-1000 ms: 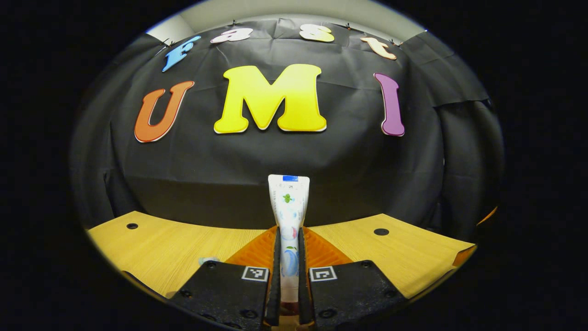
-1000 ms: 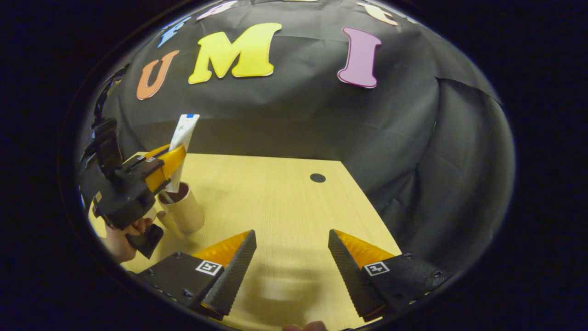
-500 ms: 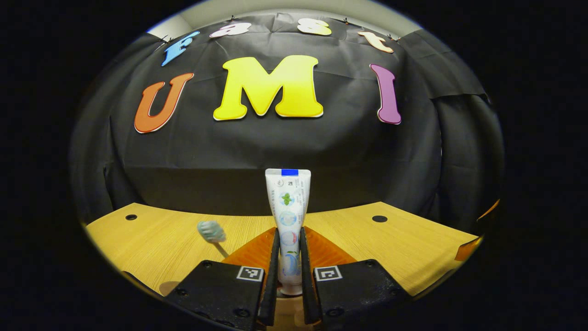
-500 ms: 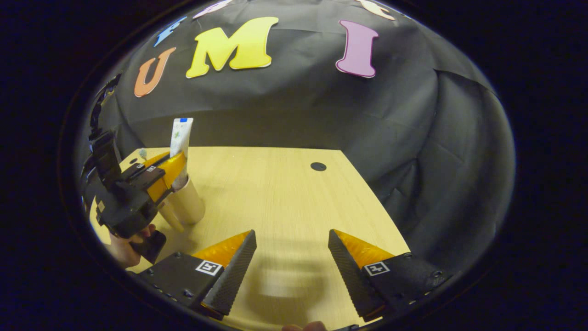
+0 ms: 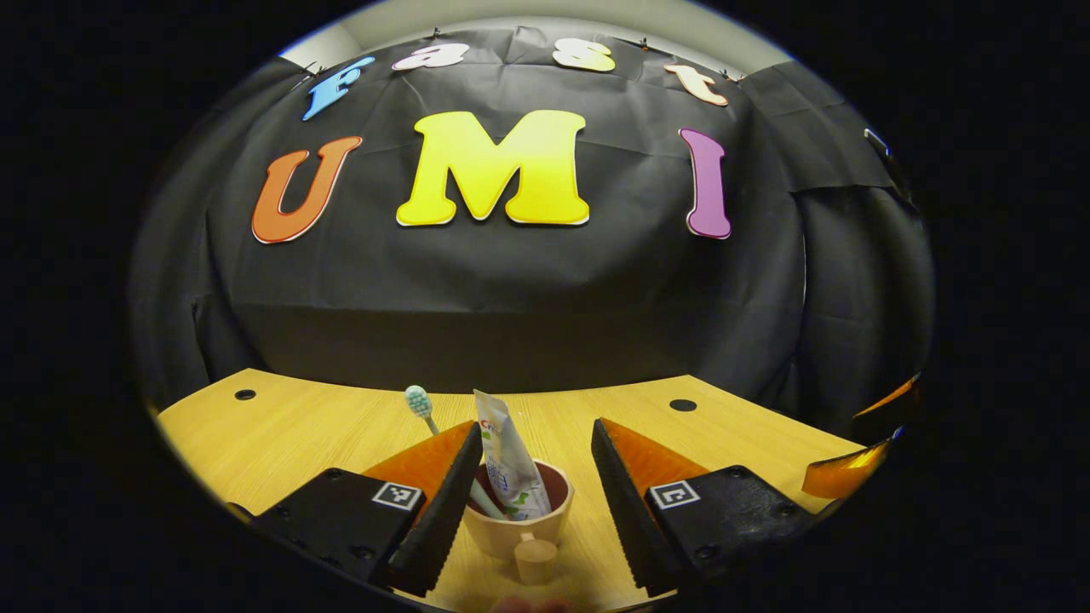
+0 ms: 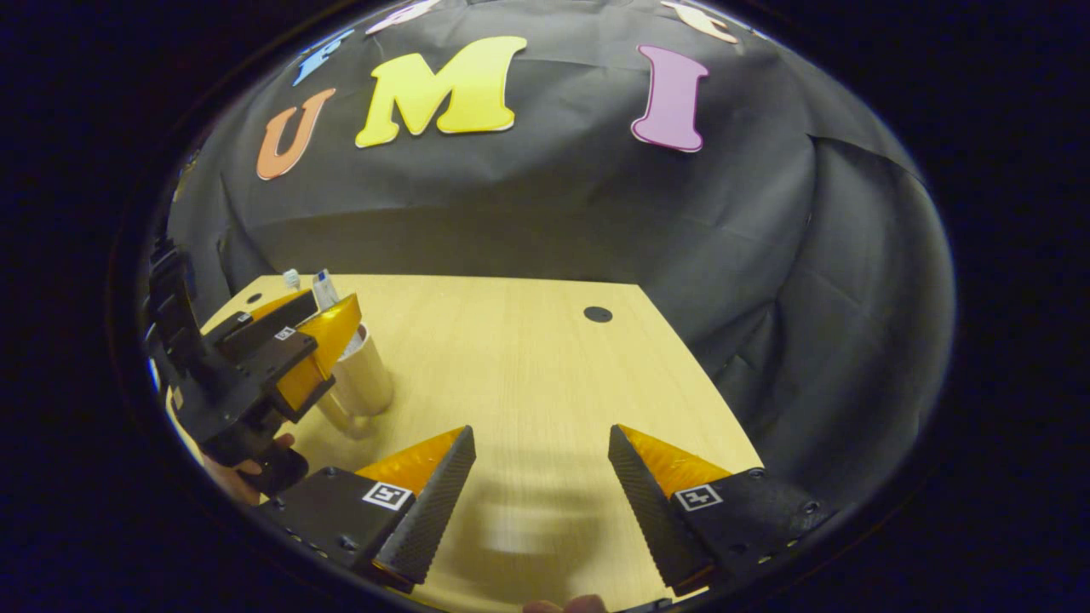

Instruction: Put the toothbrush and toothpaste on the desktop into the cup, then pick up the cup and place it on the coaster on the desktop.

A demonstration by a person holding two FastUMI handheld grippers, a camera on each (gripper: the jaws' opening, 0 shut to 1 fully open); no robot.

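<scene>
A tan cup with a handle toward me stands on the wooden desktop. Inside it lean a white toothpaste tube and a toothbrush with a pale green head. My left gripper is open just above the cup, one finger on each side, touching nothing. In the right gripper view the same cup stands at the left, with the left gripper and a hand over it. My right gripper is open above bare wood, holding nothing.
Round holes mark the desktop near its far corners: a hole, another hole. The right gripper's fingers peek in at the right edge of the left gripper view. The black cloth wall closes off the back and right.
My left gripper lowered the toothpaste into the cup, then opened and let it go. The tube now leans in the cup beside the toothbrush. The right gripper has barely moved.
</scene>
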